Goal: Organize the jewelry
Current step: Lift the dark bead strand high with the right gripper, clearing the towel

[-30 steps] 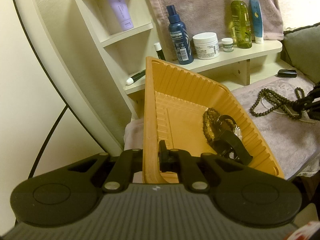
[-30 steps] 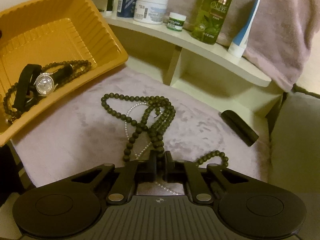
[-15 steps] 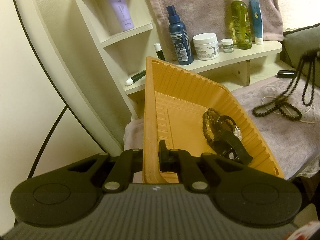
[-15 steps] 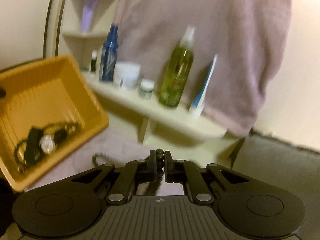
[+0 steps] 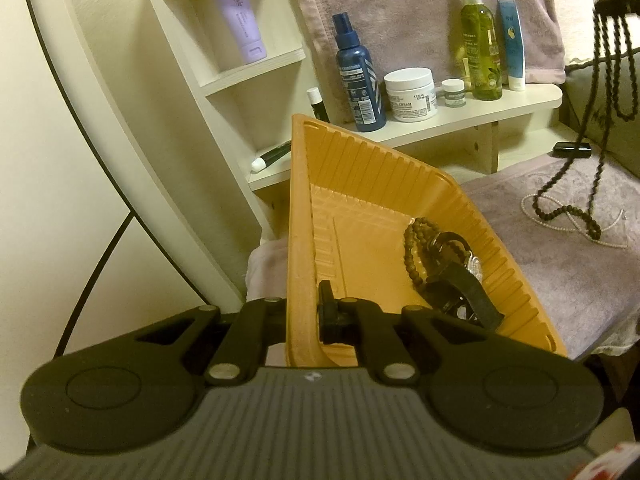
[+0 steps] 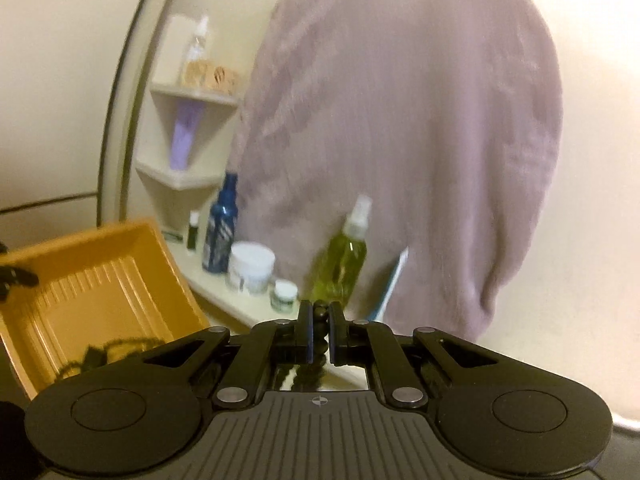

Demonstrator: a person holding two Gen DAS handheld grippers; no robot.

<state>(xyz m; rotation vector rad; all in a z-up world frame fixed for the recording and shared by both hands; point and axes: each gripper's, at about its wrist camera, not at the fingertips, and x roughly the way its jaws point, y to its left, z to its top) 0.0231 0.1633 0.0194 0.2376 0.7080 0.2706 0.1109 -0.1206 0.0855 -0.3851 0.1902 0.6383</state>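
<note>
My left gripper is shut on the near rim of the tilted orange tray. Inside the tray lie a dark bead bracelet and a black-strapped watch. At the upper right of the left wrist view, my right gripper holds the long dark bead necklace high, its strands hanging down with the lowest loops still on the mauve cloth. A thin pearl strand lies under those loops. In the right wrist view my right gripper is shut on the beads, and the orange tray is at lower left.
A cream shelf behind the tray carries a blue bottle, a white jar, a small jar, a green spray bottle and a blue tube. A mauve towel hangs behind. A small black case lies on the cloth.
My right gripper has risen with the dark bead necklace, drawing it up off the cloth into long hanging strands. The left gripper and the tray have stayed put.
</note>
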